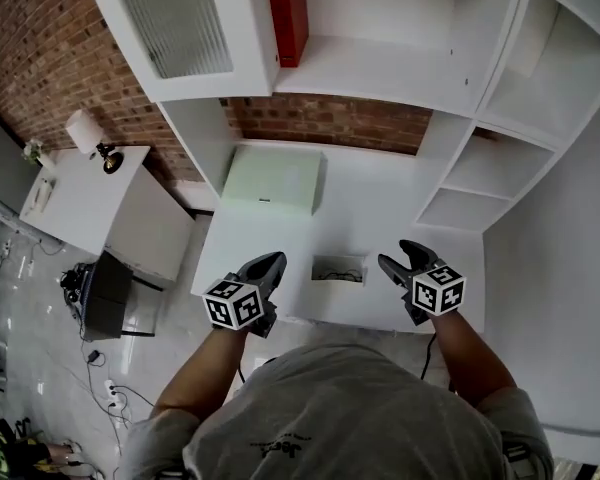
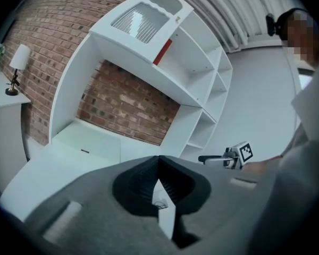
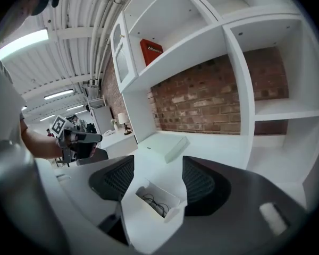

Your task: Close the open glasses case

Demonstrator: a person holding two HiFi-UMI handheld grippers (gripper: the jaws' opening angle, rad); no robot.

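A small white glasses case (image 1: 338, 268) lies open on the white desk (image 1: 380, 208), near its front edge, with thin dark glasses (image 3: 153, 202) inside. My left gripper (image 1: 276, 260) hovers just left of the case with its jaws shut and empty; a sliver of the case (image 2: 160, 198) shows through the slit below the tips. My right gripper (image 1: 398, 256) hovers just right of the case and is open. In the right gripper view the case (image 3: 155, 195) sits between and ahead of the wide-apart pads, untouched.
A flat pale box (image 1: 275, 178) rests at the back of the desk against the brick wall. White shelves rise above and to the right, holding a red box (image 1: 287, 13). A side table with a lamp (image 1: 85, 133) stands to the left.
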